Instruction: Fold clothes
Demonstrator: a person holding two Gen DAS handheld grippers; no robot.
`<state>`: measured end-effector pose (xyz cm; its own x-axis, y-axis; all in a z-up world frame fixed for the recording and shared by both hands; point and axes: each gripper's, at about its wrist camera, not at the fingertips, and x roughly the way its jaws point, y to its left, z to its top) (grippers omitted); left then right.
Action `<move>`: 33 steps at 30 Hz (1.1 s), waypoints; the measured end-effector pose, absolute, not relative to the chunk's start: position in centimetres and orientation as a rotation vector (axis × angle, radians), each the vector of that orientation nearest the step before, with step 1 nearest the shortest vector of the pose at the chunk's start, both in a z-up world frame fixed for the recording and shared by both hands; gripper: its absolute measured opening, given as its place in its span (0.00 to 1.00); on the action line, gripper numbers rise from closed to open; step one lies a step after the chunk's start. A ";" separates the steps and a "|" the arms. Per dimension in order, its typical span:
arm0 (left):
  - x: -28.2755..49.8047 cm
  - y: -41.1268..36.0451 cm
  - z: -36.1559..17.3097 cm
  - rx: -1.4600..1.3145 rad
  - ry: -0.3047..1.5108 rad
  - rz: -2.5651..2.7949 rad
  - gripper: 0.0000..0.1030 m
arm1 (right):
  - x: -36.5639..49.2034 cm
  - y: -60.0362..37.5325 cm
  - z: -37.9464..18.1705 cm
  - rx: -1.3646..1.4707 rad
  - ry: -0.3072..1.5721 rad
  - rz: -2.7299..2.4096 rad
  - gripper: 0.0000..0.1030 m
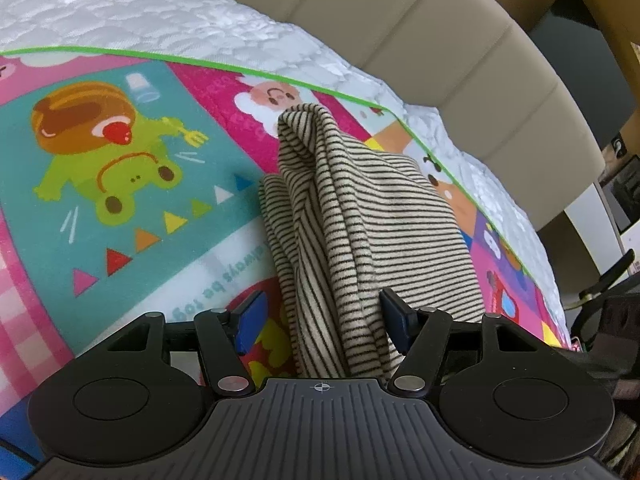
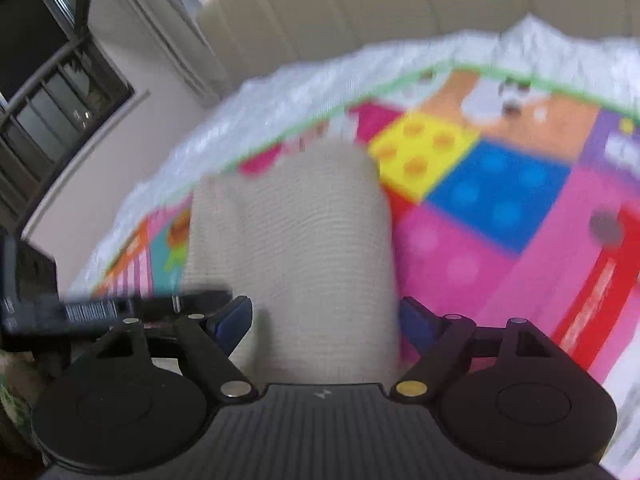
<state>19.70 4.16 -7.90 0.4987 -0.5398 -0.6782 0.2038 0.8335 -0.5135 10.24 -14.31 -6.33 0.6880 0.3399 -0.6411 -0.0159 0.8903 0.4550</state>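
A beige garment with thin dark stripes (image 1: 352, 216) lies bunched in folds on a colourful cartoon mat (image 1: 132, 184). It runs away from my left gripper (image 1: 322, 316), whose blue-padded jaws stand wide apart with the cloth between them, not pinched. In the blurred right wrist view the same garment (image 2: 292, 240) lies between the spread jaws of my right gripper (image 2: 326, 320), which is also open. The near end of the cloth is hidden under both gripper bodies.
The mat lies on a white quilted mattress (image 1: 160, 12) with a beige padded headboard (image 1: 440, 40) behind. Dark furniture and a chair (image 1: 608, 280) stand at the right. A window (image 2: 52, 92) and a dark object (image 2: 32, 304) are at the left of the right view.
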 end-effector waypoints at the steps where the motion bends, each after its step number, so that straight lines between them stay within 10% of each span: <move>1: 19.7 4.2 -8.0 -0.398 0.952 -0.466 0.66 | 10.6 -14.7 -5.8 0.439 0.771 0.200 0.81; 8: 20.0 4.4 -8.4 -0.414 0.965 -0.476 0.68 | 19.0 -15.1 -7.2 0.442 0.871 0.241 0.97; 14: 20.3 5.3 -8.9 -0.440 0.969 -0.464 0.69 | 17.3 -12.5 -4.5 0.372 0.755 0.439 0.60; 28: 19.9 4.4 -8.5 -0.409 0.966 -0.517 0.74 | 15.7 -14.6 -6.9 0.328 0.827 0.245 0.66; 33: 19.3 4.2 -8.6 -0.440 0.993 -0.576 0.61 | 12.6 -14.9 -6.8 0.367 0.855 0.257 0.73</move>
